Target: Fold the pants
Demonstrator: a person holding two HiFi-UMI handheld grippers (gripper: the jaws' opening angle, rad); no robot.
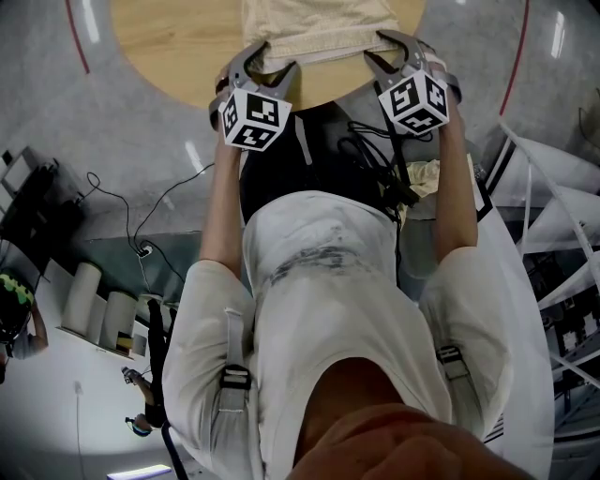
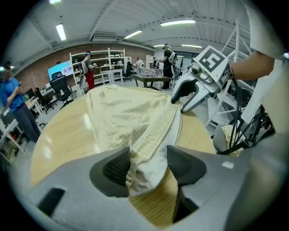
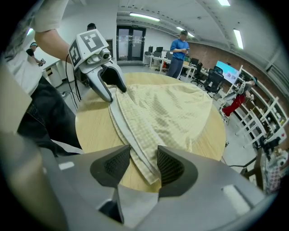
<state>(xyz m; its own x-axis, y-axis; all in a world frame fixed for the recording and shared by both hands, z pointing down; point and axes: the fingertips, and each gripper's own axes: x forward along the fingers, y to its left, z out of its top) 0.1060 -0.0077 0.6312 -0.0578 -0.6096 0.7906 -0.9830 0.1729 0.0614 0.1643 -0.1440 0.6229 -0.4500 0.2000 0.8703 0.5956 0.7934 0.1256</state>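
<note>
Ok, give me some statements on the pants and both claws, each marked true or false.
The pants lie on a round wooden table. True.
The pants are dark blue. False: they are pale cream.
The left claw has cloth between its jaws. True.
The right claw is shut tight. False: its jaws stand apart, the pants' edge between them.
Both claws are at the table's far side. False: they are at its near edge.

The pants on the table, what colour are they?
Pale yellow pants, faintly checked; clearest in the right gripper view.
</note>
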